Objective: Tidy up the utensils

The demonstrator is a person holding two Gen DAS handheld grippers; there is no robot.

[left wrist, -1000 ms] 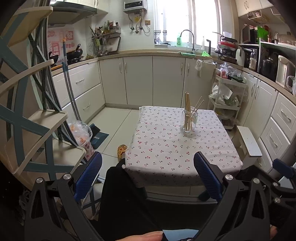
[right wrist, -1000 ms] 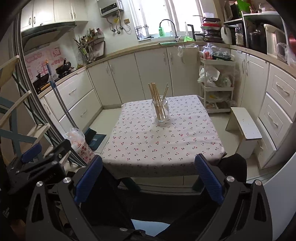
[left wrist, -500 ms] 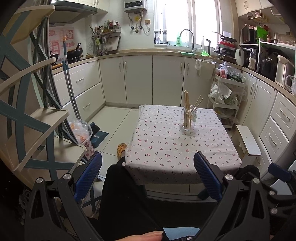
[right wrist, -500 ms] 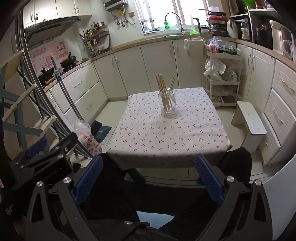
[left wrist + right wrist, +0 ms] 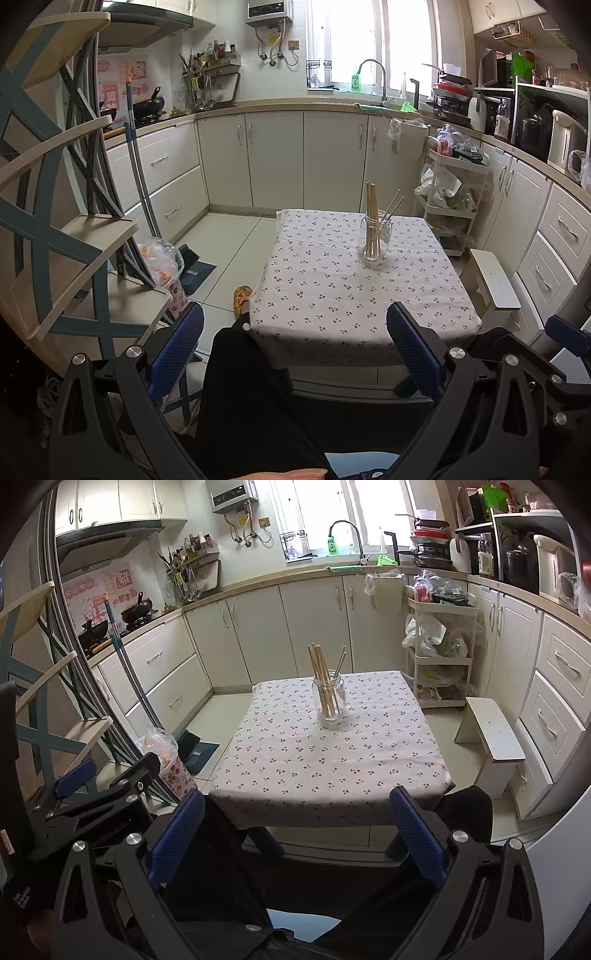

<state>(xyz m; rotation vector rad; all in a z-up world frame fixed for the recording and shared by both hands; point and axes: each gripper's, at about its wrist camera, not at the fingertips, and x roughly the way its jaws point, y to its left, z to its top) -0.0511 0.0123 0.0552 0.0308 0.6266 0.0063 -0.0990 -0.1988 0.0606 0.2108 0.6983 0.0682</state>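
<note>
Black gripper frames, ribbed blue pads (image 5: 415, 350), silver screws, seemingly black trousers (image 5: 240, 387)

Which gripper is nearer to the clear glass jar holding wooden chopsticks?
Neither clearly: both are well short of the clear glass jar. The right gripper faces it almost straight ahead; from the left gripper the jar sits ahead, slightly right. Both are open and empty.

Cherry-print tablecloth (image 5: 332, 288) covers table; glass jar (image 5: 374, 240) stands on it.

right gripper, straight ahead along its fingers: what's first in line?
Probably the near edge of the cloth-covered table. The right gripper is open, empty, and short of it. The glass jar of chopsticks stands farther back; depth is uncertain.
</note>
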